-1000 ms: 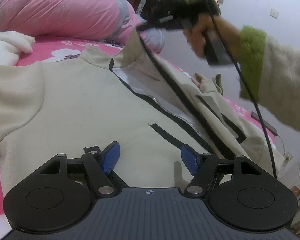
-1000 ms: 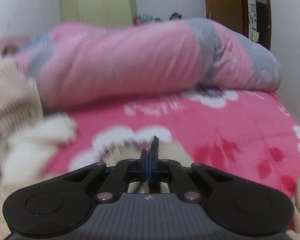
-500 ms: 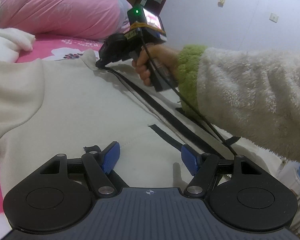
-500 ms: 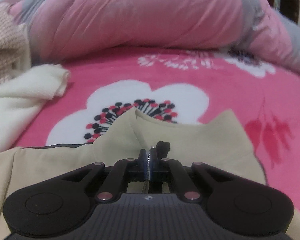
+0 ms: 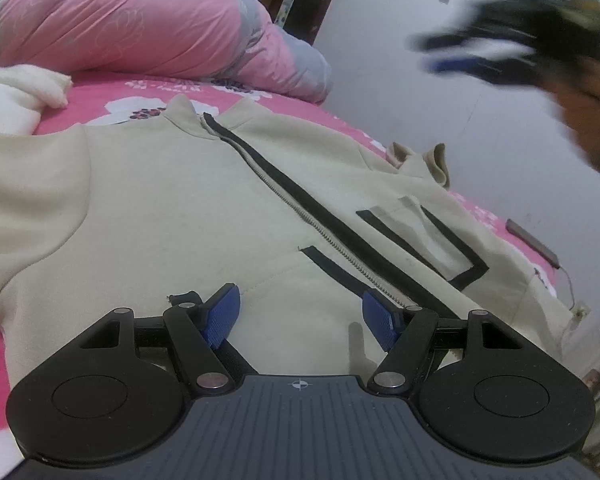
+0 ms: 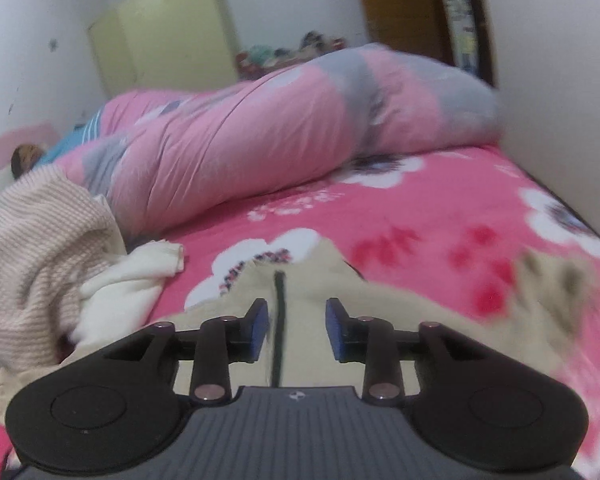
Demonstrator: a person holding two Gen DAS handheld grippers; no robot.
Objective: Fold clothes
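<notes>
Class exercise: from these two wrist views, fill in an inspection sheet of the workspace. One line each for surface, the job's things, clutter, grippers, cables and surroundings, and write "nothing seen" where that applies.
Surface: bed with a pink flowered sheet.
Job's things: beige jacket spread flat, front up, zip closed, collar towards the quilt.
Clutter: pink knitted sweater and white garment heaped beside the jacket; rolled pink and grey quilt behind.
Grippers: left gripper open, low over the jacket hem; right gripper above the collar, jaws opening, nothing between them.
Cables: thin cable at the bed edge by a flat dark object.
Surroundings: white walls, wooden door, pale yellow wardrobe.
</notes>
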